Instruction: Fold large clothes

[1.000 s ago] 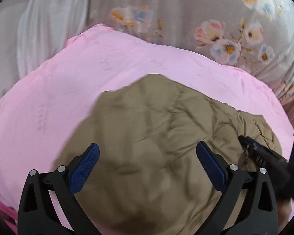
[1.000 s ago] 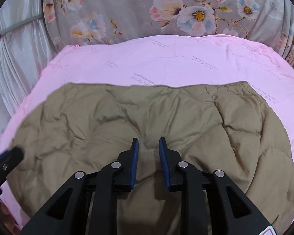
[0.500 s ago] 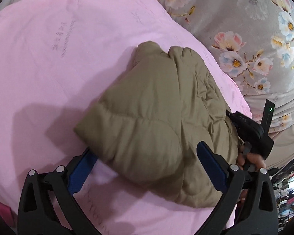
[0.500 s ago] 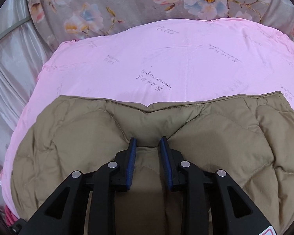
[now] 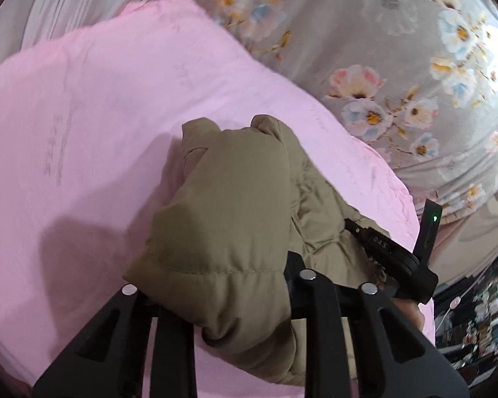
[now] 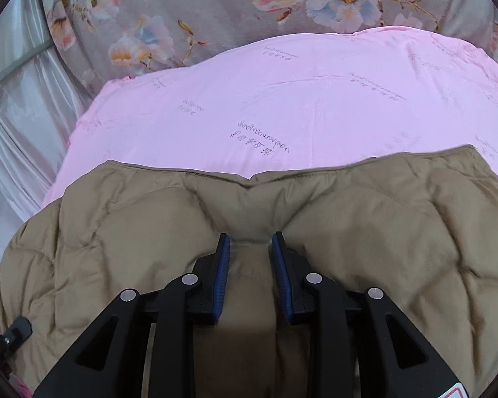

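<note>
The left tool (image 5: 222, 301) is closing on a thick padded corner of the tan quilted jacket (image 5: 235, 219), which bulges between its jaws and hides the pads, so how firm the bite is cannot be told. The jacket lies bunched on the pink sheet (image 5: 83, 139) of the bed, toward the sheet's right edge in this view, with floral fabric (image 5: 398, 66) beyond. The right tool (image 6: 250, 265) is clamped on a pinched ridge of the jacket (image 6: 398, 232) near its far hem, both blue pads pressing the fabric.

The step in hand looks like taking 2 grips for a fold: 1 is set, the other is being made. The next move would likely call for lifting both holds together and carrying that side across the body, keeping the puffy layers from slipping.

Sleeves, collar and the near half of the jacket are cut off or buried, so the fold count is unclear. A hand behind the right tool is barely visible.
</note>
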The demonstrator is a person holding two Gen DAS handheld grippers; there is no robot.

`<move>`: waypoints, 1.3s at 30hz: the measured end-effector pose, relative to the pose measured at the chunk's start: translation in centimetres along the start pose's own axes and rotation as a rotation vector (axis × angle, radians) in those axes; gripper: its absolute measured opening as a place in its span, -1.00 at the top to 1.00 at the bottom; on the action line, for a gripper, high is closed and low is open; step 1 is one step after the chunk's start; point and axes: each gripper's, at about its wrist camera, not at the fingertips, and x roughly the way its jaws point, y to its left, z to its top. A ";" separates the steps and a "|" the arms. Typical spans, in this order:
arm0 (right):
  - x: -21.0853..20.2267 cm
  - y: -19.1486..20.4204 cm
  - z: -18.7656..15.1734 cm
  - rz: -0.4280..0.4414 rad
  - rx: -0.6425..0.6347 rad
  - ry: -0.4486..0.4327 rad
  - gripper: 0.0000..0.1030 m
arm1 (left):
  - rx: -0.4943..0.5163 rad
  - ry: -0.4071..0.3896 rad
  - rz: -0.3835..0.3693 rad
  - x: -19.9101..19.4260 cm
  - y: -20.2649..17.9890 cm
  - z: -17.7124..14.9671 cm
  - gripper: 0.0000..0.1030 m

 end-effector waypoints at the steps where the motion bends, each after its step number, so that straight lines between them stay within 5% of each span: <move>1: -1.7 0.1 -0.7 0.027 -0.008 0.001 0.47 | 0.019 -0.006 0.000 -0.5 -0.4 0.3 0.62; 7: -8.8 1.8 -7.2 0.127 -0.100 0.088 0.88 | 0.177 -0.084 0.030 -3.8 -4.3 1.0 0.65; 12: -7.8 2.7 -11.1 0.142 -0.132 0.153 0.99 | 0.300 -0.144 -0.014 -6.3 -8.9 0.6 0.68; 21: -3.7 3.0 -10.5 0.420 0.029 0.198 0.98 | 0.523 -0.171 -0.105 -7.4 -18.6 -1.1 0.70; 26: -9.3 0.0 -10.2 0.369 0.065 0.082 0.98 | 0.596 -0.113 -0.145 -5.0 -22.9 -3.0 0.70; 31: -16.3 -6.8 -11.1 0.143 0.124 -0.037 0.87 | 0.646 -0.016 -0.159 -1.7 -26.3 -6.0 0.69; 39: -20.2 -13.5 -13.2 -0.005 0.239 -0.099 0.86 | 0.721 0.193 -0.146 5.2 -29.3 -12.7 0.68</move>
